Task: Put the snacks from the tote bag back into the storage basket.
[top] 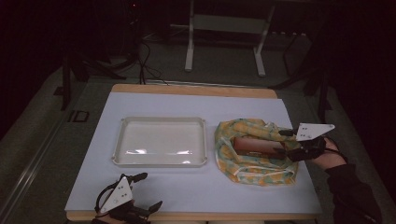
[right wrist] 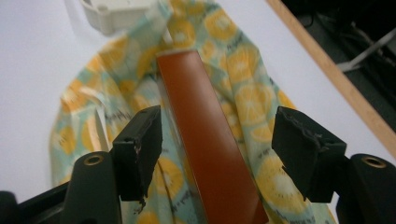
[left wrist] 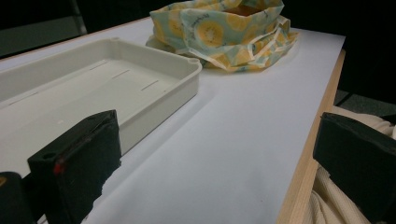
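Note:
A long red-brown box lies in the mouth of a yellow and pale-green cloth bag printed with citrus slices, at the right of the table. My right gripper reaches into the bag from the right. Its jaws stand on either side of the box's near end with a gap on each side, so it is open. My left gripper rests near the table's front left edge, open wide with nothing between its jaws.
An empty white tray sits left of the bag at the middle of the white table sheet. The wooden table edge runs close by my left gripper. Stands and cables occupy the dark floor behind.

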Demonstrator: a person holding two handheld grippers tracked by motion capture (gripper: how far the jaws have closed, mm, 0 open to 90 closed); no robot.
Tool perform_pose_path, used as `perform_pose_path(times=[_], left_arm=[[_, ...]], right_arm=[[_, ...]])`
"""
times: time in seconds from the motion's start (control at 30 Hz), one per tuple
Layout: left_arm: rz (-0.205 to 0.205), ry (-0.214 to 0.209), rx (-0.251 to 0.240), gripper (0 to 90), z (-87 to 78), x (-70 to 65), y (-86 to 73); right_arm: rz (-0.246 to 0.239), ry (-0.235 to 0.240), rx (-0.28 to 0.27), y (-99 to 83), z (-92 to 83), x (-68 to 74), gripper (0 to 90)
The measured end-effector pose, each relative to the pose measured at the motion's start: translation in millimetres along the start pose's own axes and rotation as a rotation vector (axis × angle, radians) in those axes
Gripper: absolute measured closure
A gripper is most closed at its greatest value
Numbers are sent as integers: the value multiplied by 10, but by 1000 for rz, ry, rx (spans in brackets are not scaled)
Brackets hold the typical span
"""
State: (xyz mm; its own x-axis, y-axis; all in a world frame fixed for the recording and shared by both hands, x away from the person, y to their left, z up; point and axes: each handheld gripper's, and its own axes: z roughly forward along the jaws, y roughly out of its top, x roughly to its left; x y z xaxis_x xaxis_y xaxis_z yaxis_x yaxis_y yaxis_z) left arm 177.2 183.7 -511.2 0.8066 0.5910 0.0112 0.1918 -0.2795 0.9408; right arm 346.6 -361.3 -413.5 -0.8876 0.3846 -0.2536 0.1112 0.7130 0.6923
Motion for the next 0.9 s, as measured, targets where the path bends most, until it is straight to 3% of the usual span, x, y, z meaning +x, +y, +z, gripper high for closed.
perform_pose_path(times=[0.37,0.77,0.9], left_arm=[[-8,-2,4,12,8,4,-9],[-11,-12,8,12,22,3,-18],[-13,-16,10,12,28,4,-21]], right_arm=[[17,39,107,-185,303,-128,333],[-7,35,205,-294,475,-174,302],[-16,53,243,-309,523,-194,300]])
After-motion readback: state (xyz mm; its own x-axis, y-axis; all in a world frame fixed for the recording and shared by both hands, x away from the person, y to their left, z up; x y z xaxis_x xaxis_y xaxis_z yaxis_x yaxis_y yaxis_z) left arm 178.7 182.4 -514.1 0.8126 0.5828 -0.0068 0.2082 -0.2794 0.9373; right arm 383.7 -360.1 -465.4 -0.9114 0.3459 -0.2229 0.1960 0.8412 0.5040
